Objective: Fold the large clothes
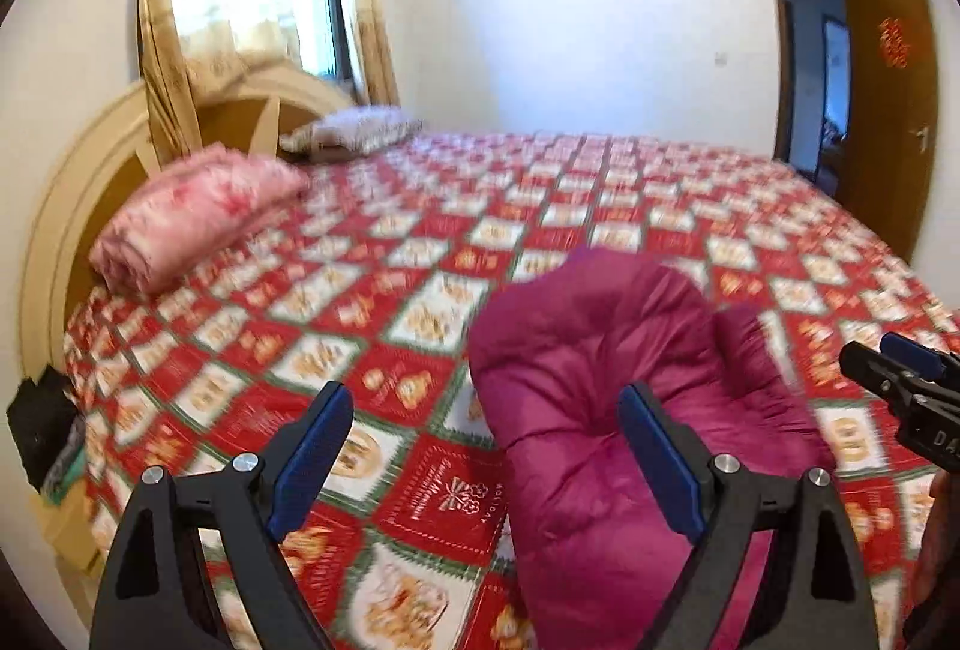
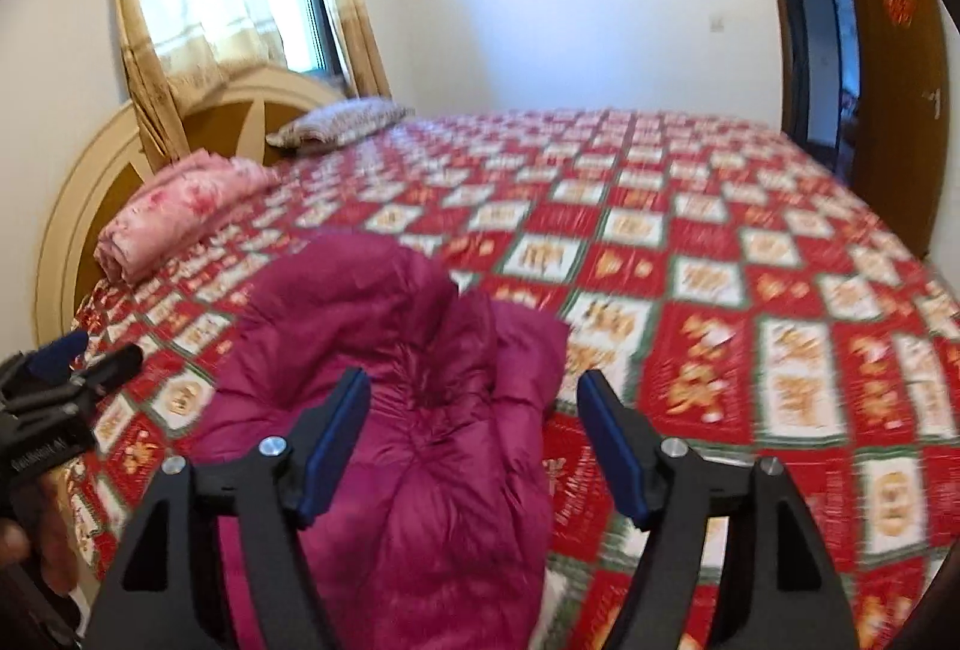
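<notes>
A magenta puffer jacket [image 1: 630, 410] is seen bunched in a heap on the near part of a bed covered by a red patterned sheet [image 1: 420, 254]. The left gripper [image 1: 486, 446] is held above it with its jaws spread wide — nothing is gripped. The right gripper [image 2: 474, 434] is likewise parted and empty over the jacket. A rolled pink blanket [image 1: 192, 218] and a pillow [image 1: 354, 128] are placed near the headboard [image 1: 90, 164].

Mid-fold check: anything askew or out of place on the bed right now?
The magenta jacket lies in a puffy, uneven bundle near the bed's front edge, not a flat fold, with one lobe bulging to the side. Both tongs, left and right, are open and hold nothing. Nothing looks spilled or damaged.
</notes>
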Action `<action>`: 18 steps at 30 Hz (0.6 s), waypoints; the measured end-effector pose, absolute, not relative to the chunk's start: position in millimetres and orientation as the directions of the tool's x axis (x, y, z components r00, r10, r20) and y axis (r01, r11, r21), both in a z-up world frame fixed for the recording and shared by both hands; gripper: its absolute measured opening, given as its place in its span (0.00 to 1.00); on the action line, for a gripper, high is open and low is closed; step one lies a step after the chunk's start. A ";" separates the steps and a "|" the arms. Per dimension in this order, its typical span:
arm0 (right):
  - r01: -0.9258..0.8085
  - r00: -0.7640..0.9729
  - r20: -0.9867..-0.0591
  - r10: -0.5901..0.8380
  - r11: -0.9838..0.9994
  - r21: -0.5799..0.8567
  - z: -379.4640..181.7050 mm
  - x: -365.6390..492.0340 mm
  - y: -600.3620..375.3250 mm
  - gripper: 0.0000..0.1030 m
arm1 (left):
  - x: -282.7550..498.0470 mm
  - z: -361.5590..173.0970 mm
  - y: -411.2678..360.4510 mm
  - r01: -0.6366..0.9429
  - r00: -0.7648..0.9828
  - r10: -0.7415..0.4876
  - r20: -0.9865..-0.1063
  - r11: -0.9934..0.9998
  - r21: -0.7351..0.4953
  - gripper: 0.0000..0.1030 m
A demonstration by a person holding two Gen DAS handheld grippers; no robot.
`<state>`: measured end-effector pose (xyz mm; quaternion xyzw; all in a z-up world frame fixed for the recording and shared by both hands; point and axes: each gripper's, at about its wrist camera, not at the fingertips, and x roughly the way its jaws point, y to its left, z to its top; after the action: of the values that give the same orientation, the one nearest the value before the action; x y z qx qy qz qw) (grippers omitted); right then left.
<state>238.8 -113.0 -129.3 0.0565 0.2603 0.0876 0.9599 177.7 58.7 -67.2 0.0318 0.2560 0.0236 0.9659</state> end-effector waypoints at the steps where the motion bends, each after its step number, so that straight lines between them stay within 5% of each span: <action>1: -0.138 0.862 -0.469 0.194 0.979 0.152 -119.8 225.6 -114.8 0.77 | 166.5 -58.0 58.1 -0.025 0.880 0.059 -0.472 0.997 0.078 0.88; 7: -0.124 0.912 -0.374 0.170 0.982 0.144 -88.7 171.5 -117.0 0.83 | 113.5 -18.9 57.5 -0.012 0.926 0.034 -0.377 0.998 0.060 0.88; 18: -0.135 0.933 -0.317 0.169 0.983 0.126 -66.7 146.6 -113.9 0.84 | 99.6 -11.7 48.9 0.008 0.933 0.022 -0.359 0.997 0.083 0.88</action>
<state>146.6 -113.9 -66.7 0.0511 0.1653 0.0772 0.9819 99.6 48.9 -11.7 0.0414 0.1829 0.0035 0.9823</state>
